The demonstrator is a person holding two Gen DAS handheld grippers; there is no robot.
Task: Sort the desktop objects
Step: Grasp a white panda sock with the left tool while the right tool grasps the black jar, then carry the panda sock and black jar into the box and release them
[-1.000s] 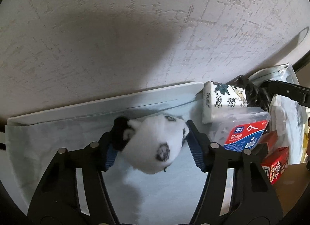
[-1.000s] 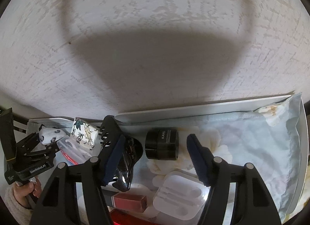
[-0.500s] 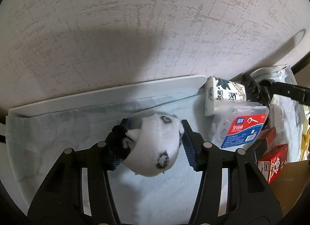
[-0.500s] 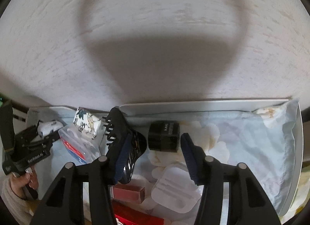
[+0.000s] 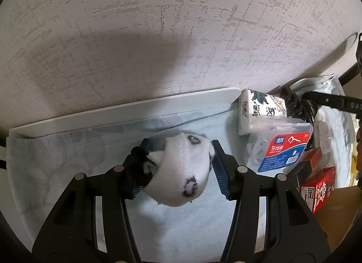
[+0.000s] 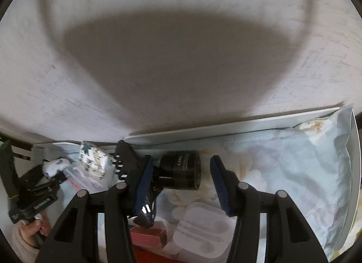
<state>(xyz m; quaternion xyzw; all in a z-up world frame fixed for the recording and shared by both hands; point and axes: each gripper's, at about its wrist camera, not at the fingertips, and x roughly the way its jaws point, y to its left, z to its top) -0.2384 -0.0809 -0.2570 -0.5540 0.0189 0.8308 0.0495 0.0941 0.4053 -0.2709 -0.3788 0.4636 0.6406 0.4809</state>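
My left gripper (image 5: 179,169) is shut on a white and black panda plush (image 5: 181,172) and holds it over the pale blue cloth of a white tray (image 5: 113,109). In the right wrist view the left gripper (image 6: 48,172) and the plush (image 6: 54,165) show at far left. My right gripper (image 6: 179,180) is open around a black jar (image 6: 181,172) lying on its side on a floral cloth; the jaws do not touch it. A black hair claw (image 6: 126,163) lies against the left finger.
Between the trays lie a tissue pack (image 5: 260,111), a clear floss pick box (image 5: 282,147) and a red carton (image 5: 319,190). A white plastic case (image 6: 201,233) and a pink box (image 6: 149,235) lie under my right gripper. A wall stands close behind.
My left gripper has closed tighter on the plush and drawn back a little. My right gripper has moved forward and down so the jar sits between its fingers.
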